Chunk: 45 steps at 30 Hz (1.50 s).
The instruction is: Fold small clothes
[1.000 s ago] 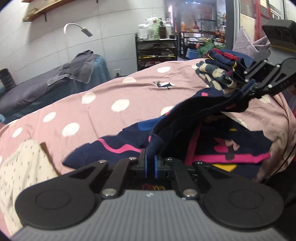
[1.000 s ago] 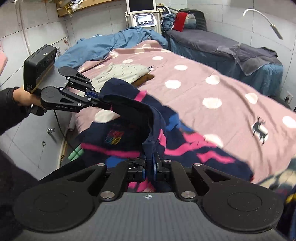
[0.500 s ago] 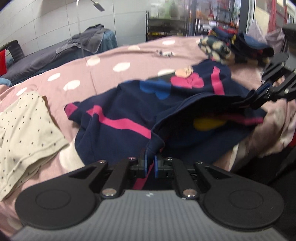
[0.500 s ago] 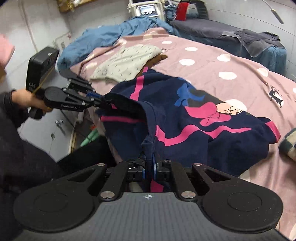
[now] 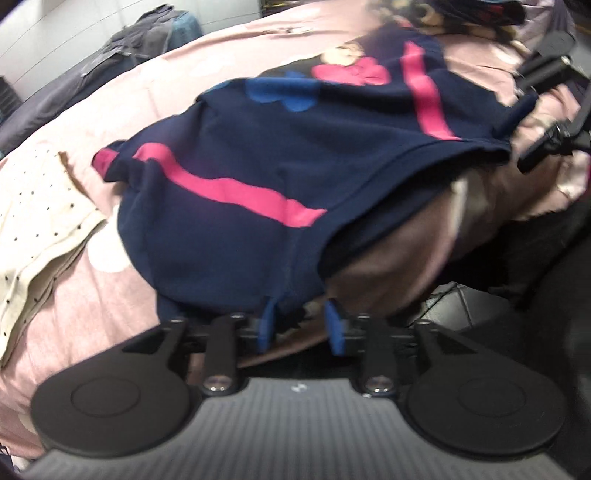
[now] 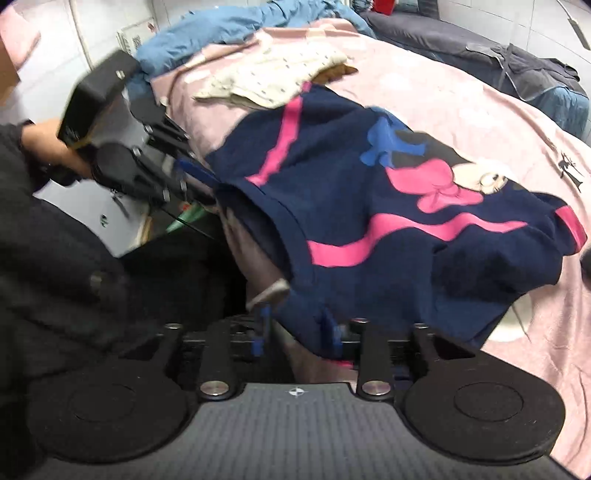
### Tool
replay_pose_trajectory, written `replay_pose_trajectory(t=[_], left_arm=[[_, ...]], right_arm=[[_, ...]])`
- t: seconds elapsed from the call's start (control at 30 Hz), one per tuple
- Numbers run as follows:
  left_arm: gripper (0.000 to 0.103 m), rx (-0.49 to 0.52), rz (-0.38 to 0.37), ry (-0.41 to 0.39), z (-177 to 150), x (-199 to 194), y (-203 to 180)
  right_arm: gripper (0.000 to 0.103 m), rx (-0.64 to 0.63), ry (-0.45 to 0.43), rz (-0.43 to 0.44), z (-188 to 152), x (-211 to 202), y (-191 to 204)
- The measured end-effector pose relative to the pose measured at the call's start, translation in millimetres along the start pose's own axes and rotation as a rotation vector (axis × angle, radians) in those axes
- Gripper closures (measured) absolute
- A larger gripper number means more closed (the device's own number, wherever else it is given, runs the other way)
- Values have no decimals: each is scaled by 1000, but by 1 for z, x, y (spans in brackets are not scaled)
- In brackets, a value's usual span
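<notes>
A small navy top [image 5: 280, 155] with pink stripes and a cartoon print lies spread flat on the pink dotted bed; it also shows in the right wrist view [image 6: 388, 206]. Its hem hangs at the bed's near edge. My left gripper [image 5: 300, 325] is open, its blue fingers apart at one hem corner. My right gripper [image 6: 295, 332] is open too, with the other hem corner lying loose between its fingers. Each gripper shows in the other's view: the right gripper [image 5: 532, 107] and the left gripper [image 6: 192, 181].
A cream dotted garment [image 5: 33, 221] lies on the pink bedspread [image 5: 92, 295] left of the top. A pile of folded clothes [image 5: 472, 11] sits at the far right. A blue blanket [image 6: 229, 26] and a dark bed [image 6: 498, 55] stand beyond.
Both grippers lowered the top onto the bed, pulled it flat toward the near edge, and opened, letting go of the hem corners they held.
</notes>
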State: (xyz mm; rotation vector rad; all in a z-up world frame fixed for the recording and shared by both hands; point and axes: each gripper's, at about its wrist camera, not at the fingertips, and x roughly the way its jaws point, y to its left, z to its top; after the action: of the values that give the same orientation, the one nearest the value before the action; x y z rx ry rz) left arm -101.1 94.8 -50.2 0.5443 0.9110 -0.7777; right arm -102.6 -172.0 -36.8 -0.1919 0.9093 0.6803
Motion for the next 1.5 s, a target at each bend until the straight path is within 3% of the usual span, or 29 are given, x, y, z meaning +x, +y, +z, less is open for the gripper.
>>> replay_pose_trajectory(t=[0.13,0.2,0.3,0.4,0.43,0.5,0.57,0.67,0.77,0.9,0.97,1.03,1.1,1.2,1.27,1.37,1.5], left_arm=[[59,-76,-9,-132,6,-15,-3],[59,-58,33,-111,17,-3,-10],[60,47,103,-83,27,18,-28],[68,27,139,-78,32,30,-31],[71,-5,126,-84,33,30,-29],[82,-37,127,-93,33,30,-27],[91,-55,126,-91,32,28,-23],[96,-100,88,-73,29,19,-13],[96,-146,41,-41,24,13,-5],[95,-108,35,22,15,19,-10],[94,-141,28,20,13,23,-7],[89,-171,10,22,17,20,-1],[59,-194,-38,4,24,7,5],[35,-226,-31,-127,36,-16,19],[33,-261,40,-184,47,-22,36],[33,-342,140,-208,58,-17,59],[33,-420,31,-237,73,-7,53]], right_arm=[[38,-65,-50,-66,6,1,14],[39,-82,-44,-94,10,12,17],[45,-111,-4,-127,17,30,21],[55,-133,33,-168,19,42,24],[67,-153,42,-193,19,45,26],[74,-178,43,-220,19,47,29],[96,-131,28,-198,21,43,26],[97,-95,22,-173,26,33,25],[97,-43,42,-90,27,28,21],[98,-1,107,-15,16,38,18],[94,39,134,18,12,44,12],[82,61,97,41,14,34,11],[74,81,8,45,23,13,5],[49,94,-110,-106,33,-16,-16],[23,147,-164,-248,33,-29,-39],[19,330,-221,-336,20,-45,-80],[19,552,-239,-313,-8,-53,-119]])
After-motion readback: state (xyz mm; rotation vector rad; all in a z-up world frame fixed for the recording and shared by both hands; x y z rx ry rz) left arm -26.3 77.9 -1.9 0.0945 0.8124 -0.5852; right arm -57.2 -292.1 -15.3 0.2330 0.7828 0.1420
